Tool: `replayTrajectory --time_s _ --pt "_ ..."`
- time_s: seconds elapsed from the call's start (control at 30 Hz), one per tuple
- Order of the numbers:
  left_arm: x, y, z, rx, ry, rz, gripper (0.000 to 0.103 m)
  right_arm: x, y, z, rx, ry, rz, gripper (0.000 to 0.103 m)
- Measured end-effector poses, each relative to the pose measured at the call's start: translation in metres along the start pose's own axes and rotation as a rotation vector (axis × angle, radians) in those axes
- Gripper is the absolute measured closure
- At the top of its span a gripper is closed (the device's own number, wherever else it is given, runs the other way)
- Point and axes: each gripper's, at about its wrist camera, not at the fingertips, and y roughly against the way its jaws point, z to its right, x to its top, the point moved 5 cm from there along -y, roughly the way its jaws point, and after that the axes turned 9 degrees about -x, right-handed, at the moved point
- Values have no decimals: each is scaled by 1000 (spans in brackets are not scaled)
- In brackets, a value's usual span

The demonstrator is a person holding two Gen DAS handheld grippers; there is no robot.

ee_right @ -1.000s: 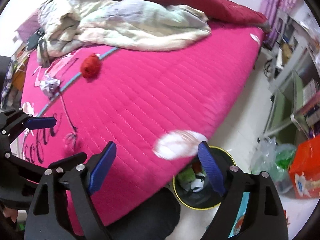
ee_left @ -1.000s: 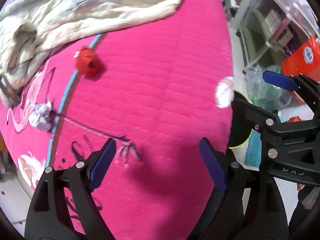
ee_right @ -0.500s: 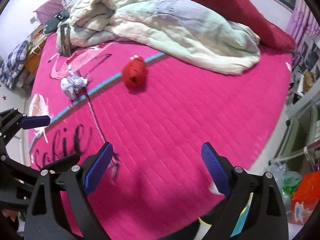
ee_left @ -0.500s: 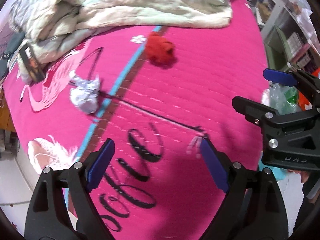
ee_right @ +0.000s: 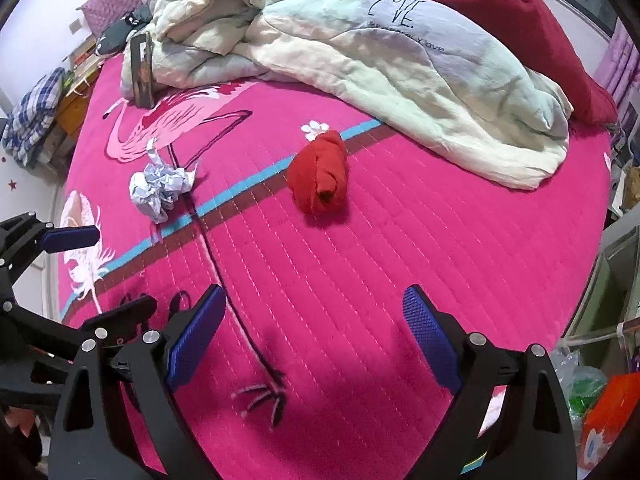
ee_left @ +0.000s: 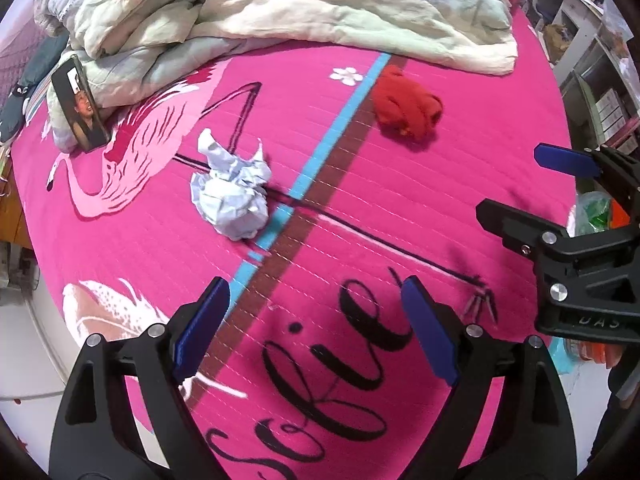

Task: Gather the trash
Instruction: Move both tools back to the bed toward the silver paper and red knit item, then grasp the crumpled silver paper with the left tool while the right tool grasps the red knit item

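A crumpled white paper ball [ee_left: 232,196] lies on the pink bedspread [ee_left: 420,208], ahead and left of my left gripper [ee_left: 316,328], which is open and empty. The ball also shows in the right wrist view [ee_right: 160,190]. A red rolled cloth bundle [ee_right: 320,178] lies further on, also in the left wrist view [ee_left: 406,110]. My right gripper [ee_right: 316,332] is open and empty above the bedspread, with the red bundle straight ahead of it.
A rumpled pale duvet [ee_right: 360,52] and dark red blanket [ee_right: 520,20] fill the far side of the bed. A phone [ee_left: 80,108] leans against the duvet. Shelves and plastic bags [ee_right: 580,380] stand beside the bed on the right.
Both grippers have swung left from the bed's right edge and the bin toward the paper ball and red bundle. The white paper seen by the right gripper is gone from view.
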Motion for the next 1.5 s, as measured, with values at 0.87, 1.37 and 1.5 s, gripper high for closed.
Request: replayTrajectory --time_s 0.87,1.37,1.5 --pt "61 -86 -58 63 50 -55 8 41 -60 -11 -11 39 -69 17" --pt "63 -72 -58 79 28 5 53 73 -110 -25 -55 98 -106 29" --pt "55 -63 -54 71 30 5 53 75 -104 -34 -65 124 -61 57"
